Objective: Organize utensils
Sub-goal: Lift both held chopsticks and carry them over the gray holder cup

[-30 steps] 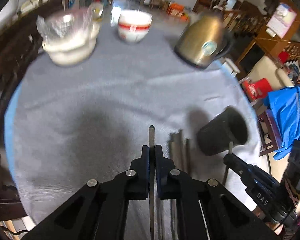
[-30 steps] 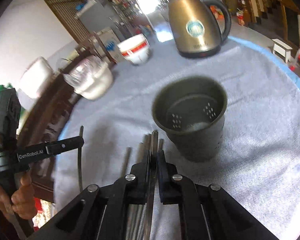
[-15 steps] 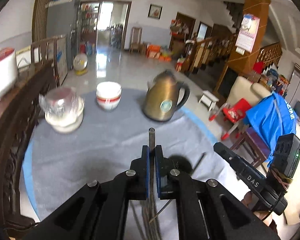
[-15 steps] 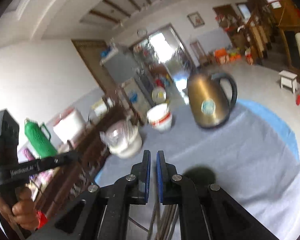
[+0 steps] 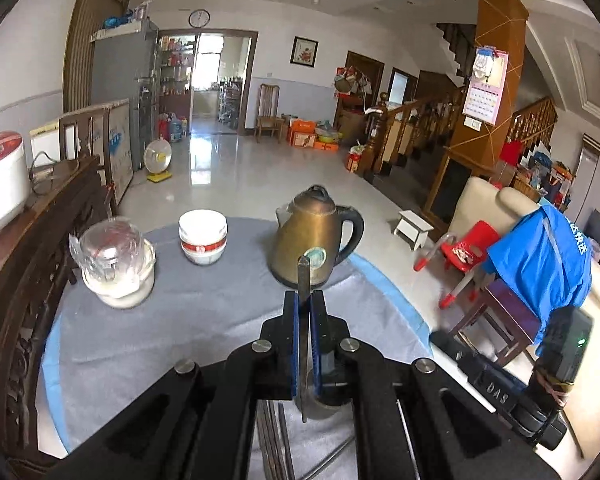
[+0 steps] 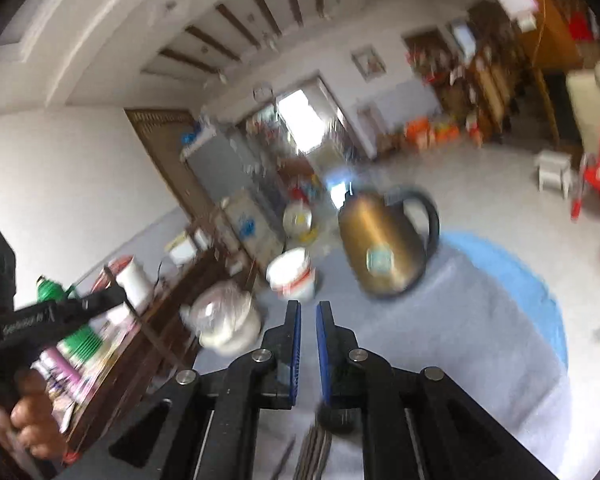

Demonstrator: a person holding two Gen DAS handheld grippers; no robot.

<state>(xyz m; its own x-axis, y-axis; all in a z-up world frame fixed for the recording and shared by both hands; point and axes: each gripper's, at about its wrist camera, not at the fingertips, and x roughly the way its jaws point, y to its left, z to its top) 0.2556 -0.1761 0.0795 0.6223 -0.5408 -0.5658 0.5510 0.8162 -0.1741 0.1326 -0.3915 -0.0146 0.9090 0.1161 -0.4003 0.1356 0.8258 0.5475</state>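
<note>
The left tool (image 5: 305,322) is pinching a thin metal utensil (image 5: 303,280), holding it up above the gray table (image 5: 204,312). The right tool (image 6: 308,320) is standing a little open, holding nothing. More utensils (image 6: 314,452) are lying below it.

Flat metal utensil (image 5: 303,300) upright, pinched between blue pads; more utensils (image 6: 315,454) bundled on grey cloth below.
</note>
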